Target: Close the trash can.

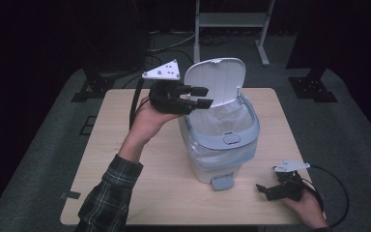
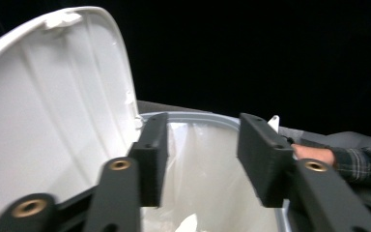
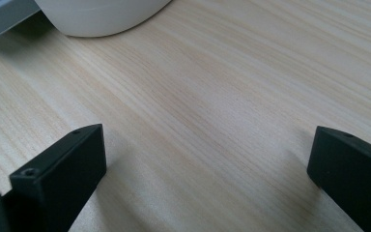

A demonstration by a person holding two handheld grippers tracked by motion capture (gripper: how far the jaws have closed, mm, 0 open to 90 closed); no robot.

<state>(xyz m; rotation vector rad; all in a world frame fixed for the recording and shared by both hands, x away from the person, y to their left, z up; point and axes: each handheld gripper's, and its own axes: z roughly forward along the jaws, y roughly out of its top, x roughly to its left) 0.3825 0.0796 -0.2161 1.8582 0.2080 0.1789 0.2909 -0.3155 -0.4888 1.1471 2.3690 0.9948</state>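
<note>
Left hand-held gripper [image 1: 200,96], jaws parted and holding nothing, hovers at the bin's ten o'clock rim, just in front of the raised white lid [image 1: 216,79]. At the middle of the wooden counter [image 1: 125,164] stands the pedal bin [image 1: 222,145], lined with a clear bag [image 2: 207,164]. Toward four o'clock, the right hand-held gripper [image 1: 266,190] rests low on the counter, jaws wide apart and empty.

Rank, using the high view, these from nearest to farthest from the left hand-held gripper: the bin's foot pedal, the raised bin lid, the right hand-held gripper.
1. Raised bin lid: right beside the left hand-held gripper.
2. Foot pedal: at the bin's front base.
3. Right hand-held gripper: near the table's front right corner.
</note>
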